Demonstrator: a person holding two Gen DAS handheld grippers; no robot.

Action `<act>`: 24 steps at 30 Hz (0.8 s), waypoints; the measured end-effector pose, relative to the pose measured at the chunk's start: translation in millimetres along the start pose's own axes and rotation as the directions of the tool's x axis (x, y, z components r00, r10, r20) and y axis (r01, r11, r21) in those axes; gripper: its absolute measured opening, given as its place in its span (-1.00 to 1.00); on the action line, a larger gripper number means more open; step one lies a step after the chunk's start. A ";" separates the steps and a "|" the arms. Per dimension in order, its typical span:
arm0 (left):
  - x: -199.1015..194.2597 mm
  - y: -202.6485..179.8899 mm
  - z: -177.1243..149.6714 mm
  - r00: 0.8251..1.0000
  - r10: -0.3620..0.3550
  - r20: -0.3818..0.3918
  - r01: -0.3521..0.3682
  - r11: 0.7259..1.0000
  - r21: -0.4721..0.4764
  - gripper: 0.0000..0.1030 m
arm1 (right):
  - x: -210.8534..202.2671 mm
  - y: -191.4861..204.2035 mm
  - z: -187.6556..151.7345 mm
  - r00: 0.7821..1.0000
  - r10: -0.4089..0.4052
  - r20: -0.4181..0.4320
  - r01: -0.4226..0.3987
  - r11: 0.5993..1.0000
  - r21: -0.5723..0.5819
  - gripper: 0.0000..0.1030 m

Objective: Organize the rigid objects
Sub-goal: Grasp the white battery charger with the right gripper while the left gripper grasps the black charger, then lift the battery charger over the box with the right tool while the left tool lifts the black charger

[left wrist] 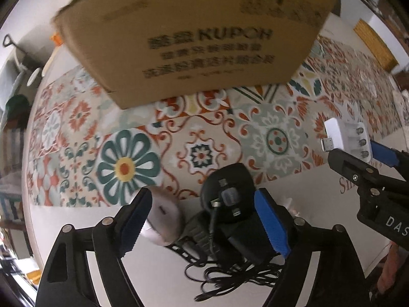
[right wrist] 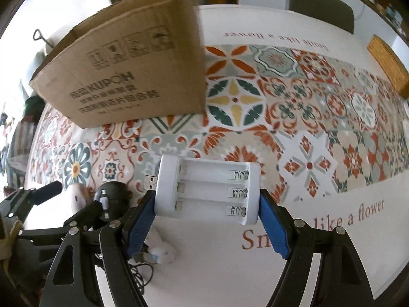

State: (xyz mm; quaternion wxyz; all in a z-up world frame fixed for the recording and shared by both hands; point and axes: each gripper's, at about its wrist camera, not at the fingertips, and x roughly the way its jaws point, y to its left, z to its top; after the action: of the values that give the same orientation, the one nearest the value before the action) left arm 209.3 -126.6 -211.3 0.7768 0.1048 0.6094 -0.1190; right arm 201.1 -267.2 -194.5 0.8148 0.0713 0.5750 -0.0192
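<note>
box (right wrist: 133,69): we see cardboard, upper left, on patterned tablecloth (right wrist: 319,117)
right gripper (right wrist: 208,216): clamped on white 3-slot battery charger (right wrist: 207,192), frame centre
left gripper (left wrist: 202,220): jaws apart, straddling black mouse (left wrist: 227,192), bottom centre; grip unclear

Open counter to the right, box and clutter to the left

The tall brown cardboard box with black print (right wrist: 133,69) stands on the far left of the counter with the patterned tile cloth (right wrist: 319,117) and blocks that way; in front of it a band of bare cloth stays free. At the near left edge a heap crowds the room: a black computer mouse (left wrist: 227,192), a pale rounded mouse (left wrist: 163,215) and tangled black cable (left wrist: 230,273), with the left claw (left wrist: 204,220) straddling them. The right claw (right wrist: 207,220) carries a white three-slot battery charger (right wrist: 208,192) just beside that heap. Right of it the cloth lies open to the woven tan mat (right wrist: 388,64) at the far right edge.
</note>
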 end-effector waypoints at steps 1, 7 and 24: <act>3.4 -3.7 1.7 1.000 -0.007 -0.008 0.007 1.000 0.014 0.56 | 1.4 -2.7 -0.6 1.000 -0.001 -0.003 0.001 1.000 0.006 0.50; 21.2 -11.7 6.8 0.998 -0.020 -0.061 0.022 0.999 0.026 0.39 | 7.2 -14.3 -5.4 1.000 -0.004 -0.017 0.005 0.999 0.036 0.50; 41.7 -17.6 8.4 0.995 -0.068 -0.074 0.066 0.998 -0.019 0.06 | 17.1 -15.6 -8.9 0.999 -0.016 -0.046 0.018 0.999 0.034 0.50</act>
State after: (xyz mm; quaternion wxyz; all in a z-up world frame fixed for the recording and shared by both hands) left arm 221.0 -148.3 -250.1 0.7500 0.0821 0.6421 -0.1358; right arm 196.7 -280.5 -215.0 0.7999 0.0806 0.5937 -0.0343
